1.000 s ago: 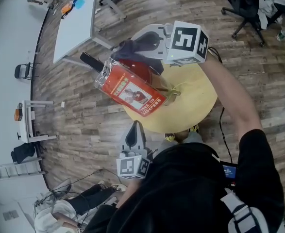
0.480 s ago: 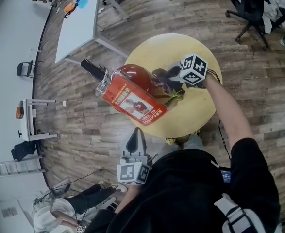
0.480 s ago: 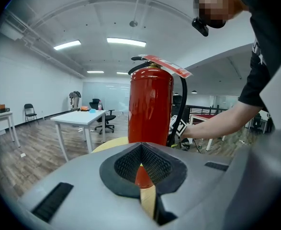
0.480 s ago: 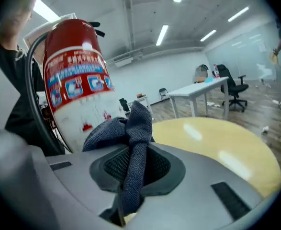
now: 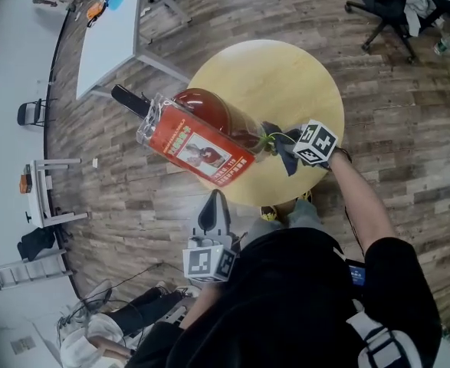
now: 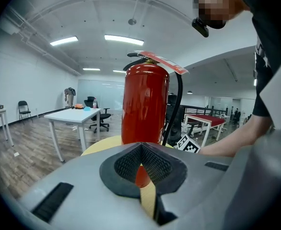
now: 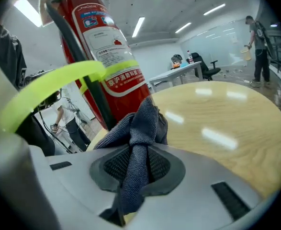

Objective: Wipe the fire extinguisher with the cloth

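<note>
The left gripper (image 6: pixel 141 166) hangs at the near edge of the scene, short of the round wooden table (image 5: pixel 286 75). Its jaws are drawn together to a thin slit with nothing between them, and it plays no part in the wiping.

The fire extinguisher (image 5: pixel 208 112) stands on the left part of the table. Its long axis is vertical, with the base on the wood and the handle at the top. A black hose (image 6: pixel 178 99) runs down its side, and a red tag in a clear sleeve (image 5: pixel 198 148) hangs at its head. The printed label faces the right gripper, and a yellow-green band (image 7: pixel 59 80) crosses in front of it.

On the right, the right gripper (image 7: pixel 135 169) is clamped on a bunched grey-blue cloth (image 7: pixel 141 126). It holds the cloth low, just beside the foot of the cylinder. Whether the fabric actually presses on the red paint cannot be told.

This looks like the wiping step itself, working the lower body. The next move probably calls for pressing the cloth flat on the cylinder and stroking along its height or round it. The pressure should be light, since nothing steadies the tall, upright bottle.
</note>
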The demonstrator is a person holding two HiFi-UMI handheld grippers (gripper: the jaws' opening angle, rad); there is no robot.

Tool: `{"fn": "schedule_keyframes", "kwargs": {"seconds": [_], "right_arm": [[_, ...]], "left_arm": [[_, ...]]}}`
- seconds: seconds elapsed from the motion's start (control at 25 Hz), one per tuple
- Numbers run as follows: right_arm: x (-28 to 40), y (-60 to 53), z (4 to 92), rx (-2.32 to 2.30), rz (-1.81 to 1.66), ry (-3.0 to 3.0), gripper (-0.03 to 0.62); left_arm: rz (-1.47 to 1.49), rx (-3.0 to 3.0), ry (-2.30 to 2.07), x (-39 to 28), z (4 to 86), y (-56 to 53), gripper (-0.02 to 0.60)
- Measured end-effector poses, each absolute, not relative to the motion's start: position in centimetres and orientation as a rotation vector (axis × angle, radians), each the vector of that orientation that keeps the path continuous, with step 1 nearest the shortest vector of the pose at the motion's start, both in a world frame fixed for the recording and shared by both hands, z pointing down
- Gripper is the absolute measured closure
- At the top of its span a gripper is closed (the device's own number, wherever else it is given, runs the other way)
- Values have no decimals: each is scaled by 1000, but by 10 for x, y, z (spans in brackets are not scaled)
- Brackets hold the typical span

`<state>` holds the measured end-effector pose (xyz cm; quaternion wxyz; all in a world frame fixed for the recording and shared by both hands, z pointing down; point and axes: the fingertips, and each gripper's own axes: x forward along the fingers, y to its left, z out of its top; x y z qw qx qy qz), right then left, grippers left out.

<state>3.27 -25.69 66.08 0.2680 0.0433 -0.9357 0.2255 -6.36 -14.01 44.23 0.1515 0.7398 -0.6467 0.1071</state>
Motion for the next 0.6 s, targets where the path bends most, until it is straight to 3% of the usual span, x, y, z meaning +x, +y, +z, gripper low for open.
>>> {"fn": "schedule_keyframes", "kwargs": {"seconds": [0.32, 0.6], "right_arm": [[37, -221, 668, 521, 849, -2424, 526], [37, -204, 670, 1252, 1246, -2186, 526]], "left_arm": [[258, 2207, -1774, -68, 438, -126, 566], [214, 2217, -1771, -112, 431, -99, 566]]}}
